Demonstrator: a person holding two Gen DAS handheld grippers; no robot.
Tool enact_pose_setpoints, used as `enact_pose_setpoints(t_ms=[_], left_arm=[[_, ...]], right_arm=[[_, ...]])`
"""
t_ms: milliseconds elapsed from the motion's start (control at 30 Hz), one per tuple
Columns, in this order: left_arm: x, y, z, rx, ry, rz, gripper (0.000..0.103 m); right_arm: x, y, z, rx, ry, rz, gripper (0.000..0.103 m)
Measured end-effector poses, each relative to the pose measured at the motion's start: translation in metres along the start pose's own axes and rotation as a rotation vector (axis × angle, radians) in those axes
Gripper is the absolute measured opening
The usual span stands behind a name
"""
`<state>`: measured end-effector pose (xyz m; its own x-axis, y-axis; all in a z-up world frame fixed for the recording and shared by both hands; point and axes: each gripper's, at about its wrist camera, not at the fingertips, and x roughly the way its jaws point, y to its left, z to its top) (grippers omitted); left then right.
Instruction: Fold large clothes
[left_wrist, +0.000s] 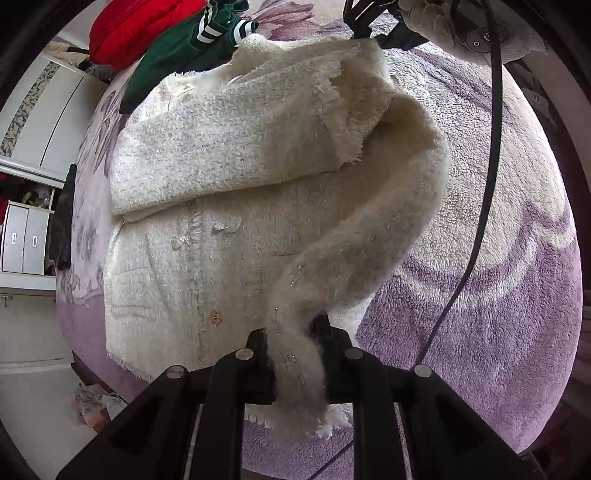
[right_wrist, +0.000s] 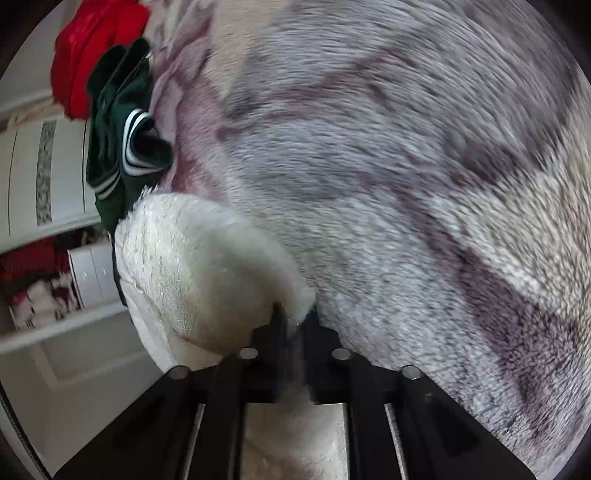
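Observation:
A cream fuzzy tweed jacket (left_wrist: 207, 206) lies on a purple fleece blanket (left_wrist: 480, 295), one sleeve folded across its chest. My left gripper (left_wrist: 293, 339) is shut on the jacket's right edge near the hem and lifts a long strip of it off the blanket. My right gripper (left_wrist: 364, 26) shows at the top of the left wrist view, holding the far end of the same raised edge. In the right wrist view that gripper (right_wrist: 295, 325) is shut on a corner of the cream jacket (right_wrist: 207, 266), above the blanket (right_wrist: 406, 184).
A green garment with white stripes (left_wrist: 184, 48) and a red one (left_wrist: 136, 26) lie at the blanket's far left. White cupboards and drawers (left_wrist: 22, 240) stand left of the bed. A black cable (left_wrist: 491, 147) hangs across the right side. The right wrist view is motion-blurred.

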<state>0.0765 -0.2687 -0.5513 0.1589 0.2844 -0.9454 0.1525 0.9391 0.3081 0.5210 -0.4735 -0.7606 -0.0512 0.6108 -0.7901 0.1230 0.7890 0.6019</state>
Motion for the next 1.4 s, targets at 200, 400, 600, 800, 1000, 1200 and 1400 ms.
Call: enact_pose_setpoints(t_ms=[200, 400, 600, 800, 1000, 1200, 1400], left_arm=[[0.002, 0.002, -0.006, 0.006, 0.007, 0.001, 0.013], [-0.002, 0.008, -0.006, -0.003, -0.001, -0.012, 0.013], [-0.008, 0.000, -0.011, 0.109, -0.062, 0.145, 0.013], [-0.006, 0.013, -0.017, 0.121, -0.067, 0.199, 0.013], [-0.005, 0.038, -0.018, 0.097, -0.097, 0.197, 0.013], [-0.013, 0.089, -0.023, 0.021, -0.119, 0.126, 0.013], [-0.024, 0.166, -0.039, -0.084, -0.139, 0.010, 0.013]], right_arm=[[0.002, -0.018, 0.010, 0.141, 0.064, 0.084, 0.018], [-0.031, -0.060, -0.031, 0.276, 0.120, 0.344, 0.087], [0.026, -0.063, -0.064, 0.272, 0.247, 0.530, 0.087], [0.054, 0.006, -0.063, 0.108, 0.221, 0.616, 0.099], [0.078, 0.060, -0.071, 0.057, 0.241, 0.284, 0.042], [0.048, 0.112, -0.082, 0.068, 0.180, 0.218, 0.028], [0.013, 0.213, -0.090, 0.026, 0.136, 0.148, 0.027]])
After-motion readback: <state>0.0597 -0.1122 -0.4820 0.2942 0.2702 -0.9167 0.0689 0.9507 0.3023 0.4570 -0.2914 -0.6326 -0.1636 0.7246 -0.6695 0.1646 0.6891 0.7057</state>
